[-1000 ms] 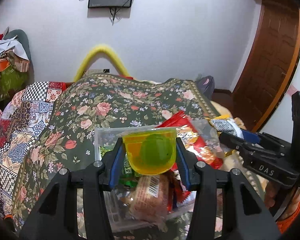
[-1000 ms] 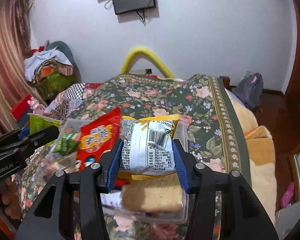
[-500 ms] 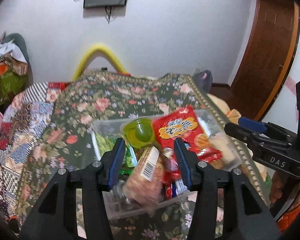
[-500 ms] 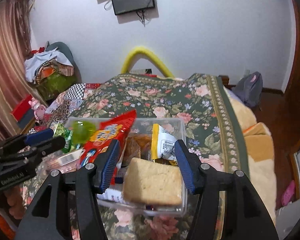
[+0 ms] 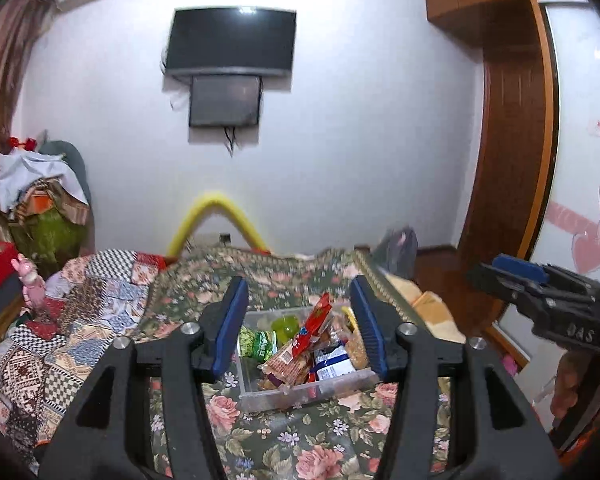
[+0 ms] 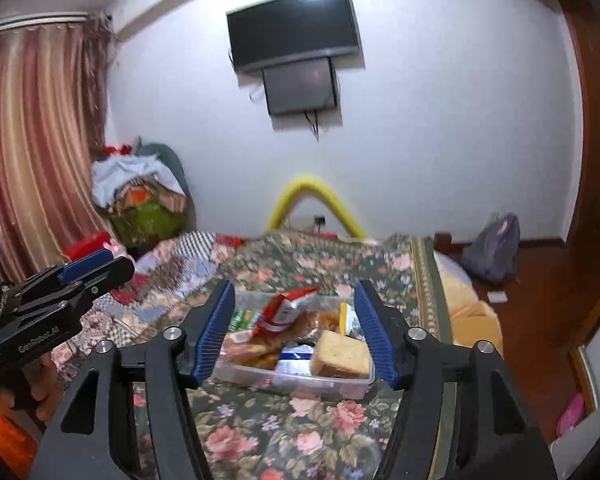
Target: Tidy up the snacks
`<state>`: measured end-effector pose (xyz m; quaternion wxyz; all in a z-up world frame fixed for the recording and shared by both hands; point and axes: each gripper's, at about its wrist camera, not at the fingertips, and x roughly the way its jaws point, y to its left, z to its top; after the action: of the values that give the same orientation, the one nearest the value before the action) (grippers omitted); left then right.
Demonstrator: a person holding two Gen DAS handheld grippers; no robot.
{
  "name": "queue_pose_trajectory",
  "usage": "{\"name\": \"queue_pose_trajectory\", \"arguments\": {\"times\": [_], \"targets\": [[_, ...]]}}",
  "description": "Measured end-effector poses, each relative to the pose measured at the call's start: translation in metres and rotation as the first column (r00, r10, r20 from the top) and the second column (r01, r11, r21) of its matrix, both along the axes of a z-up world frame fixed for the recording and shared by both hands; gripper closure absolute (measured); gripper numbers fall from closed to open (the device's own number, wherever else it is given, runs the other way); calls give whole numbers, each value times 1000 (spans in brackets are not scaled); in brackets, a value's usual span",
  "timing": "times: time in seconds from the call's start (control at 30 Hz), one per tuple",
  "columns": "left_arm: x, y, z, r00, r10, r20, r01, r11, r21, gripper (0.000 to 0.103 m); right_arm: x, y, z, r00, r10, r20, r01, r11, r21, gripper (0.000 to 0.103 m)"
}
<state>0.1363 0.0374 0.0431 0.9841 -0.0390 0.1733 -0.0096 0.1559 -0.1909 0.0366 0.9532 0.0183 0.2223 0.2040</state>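
Left tongs [image 5: 298, 320] jaws apart and opening, nothing between the pads; right tongs [image 6: 296, 328] same, apart and opening, empty. Both hang above and short of the clear plastic container [image 5: 260, 394] [image 6: 328, 384], which sits on the floral bedspread [image 5: 300, 440] [image 6: 284, 432] and shows through each jaw gap, well clear of the pads. Container holds the snacks: green jelly cup [image 5: 286, 326] at the far side, green packet [image 5: 256, 342] far left, red packet [image 5: 318, 316] [image 6: 284, 308] standing on edge, tilted, long axis running up and away; brown wrapped bar [image 5: 288, 362] lying diagonally, near-left to far-right; blue-white packet [image 5: 334, 362] near right; sandwich biscuit [image 6: 342, 354] propped in the near-right corner, flat face up; yellow-edged packet [image 6: 346, 318] upright behind it. Container's long axis runs across both views
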Motion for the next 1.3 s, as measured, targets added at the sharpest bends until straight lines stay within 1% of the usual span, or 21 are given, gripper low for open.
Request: {"name": "queue_pose_trajectory", "arguments": {"times": [0.03, 0.07, 0.13, 0.17, 0.2, 0.23, 0.27, 0.3, 0.33, 0.5, 0.7, 1.3], "targets": [[-11, -1, 4, 1000, 8, 18, -8, 1000, -1, 39, -10, 0, 5, 1000, 5, 15, -5, 1000, -2, 35], [-19, -2, 7, 999, 12, 31, -12, 1000, -2, 33, -16, 1, 6, 1000, 6, 23, -6, 1000, -2, 34], [-37, -4, 11, 999, 1, 55, -1, 1000, -5, 30, -33, 1, 10, 999, 1, 41, -1, 1000, 10, 25], [-43, -6, 11, 998, 1, 61, -1, 1000, -2, 26, -39, 0, 11, 999, 1, 46, -2, 1000, 17, 22], [-48, -8, 12, 998, 1, 67, -1, 1000, 3, 23, -47, 0, 12, 999, -2, 53, 0, 1000, 26, 17], [-54, -9, 11, 997, 4, 74, -5, 1000, 8, 17, -52, 0, 12, 998, -9, 62, 7, 1000, 29, 12], [-57, -10, 11, 997, 9, 79, -10, 1000, 11, 14, -59, 1, 12, 997, -19, 74, 17, 1000, 27, 8], [-61, -12, 10, 996, 17, 85, -18, 1000, 17, 13, -65, 1, 12, 996, -30, 87, 28, 999, 21, 2], [-64, -13, 9, 996, 22, 89, -24, 999, 21, 12, -68, 2, 12, 994, -42, 99, 40, 999, 18, 0], [-77, -18, 1, 996, 25, 85, -27, 999, 26, 10, -74, 5, 7, 993, -49, 111, 49, 999, -2, 0], [-85, -19, -6, 997, 18, 73, -20, 999, 28, 9, -85, 2, 0, 993, -59, 106, 58, 998, 6, 0], [-88, -25, -18, 999, 11, 52, -12, 999, 36, 8, -94, 3, -11, 994, -62, 92, 64, 998, -18, 0]]}}
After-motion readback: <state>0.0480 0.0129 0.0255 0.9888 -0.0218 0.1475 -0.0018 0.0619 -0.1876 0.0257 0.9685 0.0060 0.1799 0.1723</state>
